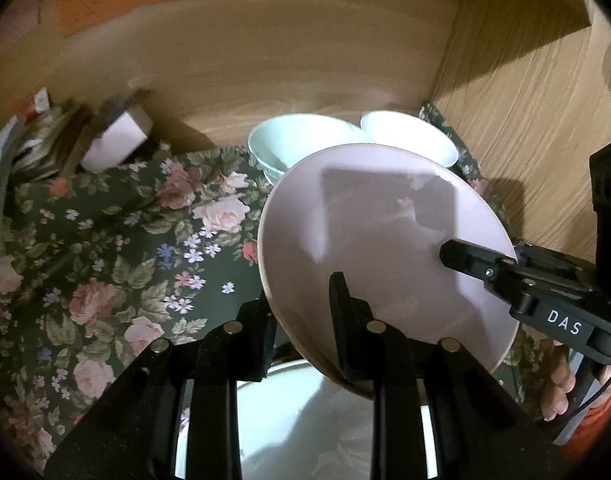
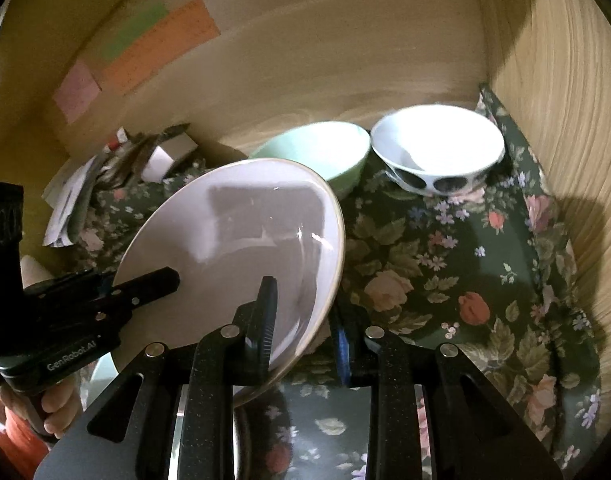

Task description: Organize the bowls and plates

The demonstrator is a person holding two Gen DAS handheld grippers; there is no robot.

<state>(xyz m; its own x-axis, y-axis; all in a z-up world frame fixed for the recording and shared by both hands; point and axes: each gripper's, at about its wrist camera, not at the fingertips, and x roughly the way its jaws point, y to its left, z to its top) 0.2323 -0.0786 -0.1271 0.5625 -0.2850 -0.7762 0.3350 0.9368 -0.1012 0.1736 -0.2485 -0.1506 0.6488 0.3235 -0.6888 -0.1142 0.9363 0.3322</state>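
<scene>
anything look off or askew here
The pink plate is tilted steeply, held off the floral cloth with a gripper clamped on each side of its rim. That is a carry, not a spill. The green bowl and white bowl sit upright; nothing looks broken.

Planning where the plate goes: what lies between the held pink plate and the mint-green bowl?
Nothing: in the right wrist view the pink plate's rim overlaps the mint-green bowl.

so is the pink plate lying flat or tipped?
Tipped. The pink plate is held off the floral cloth, both grippers' jaws clamped on its near rim, far edge raised toward the bowls.
</scene>
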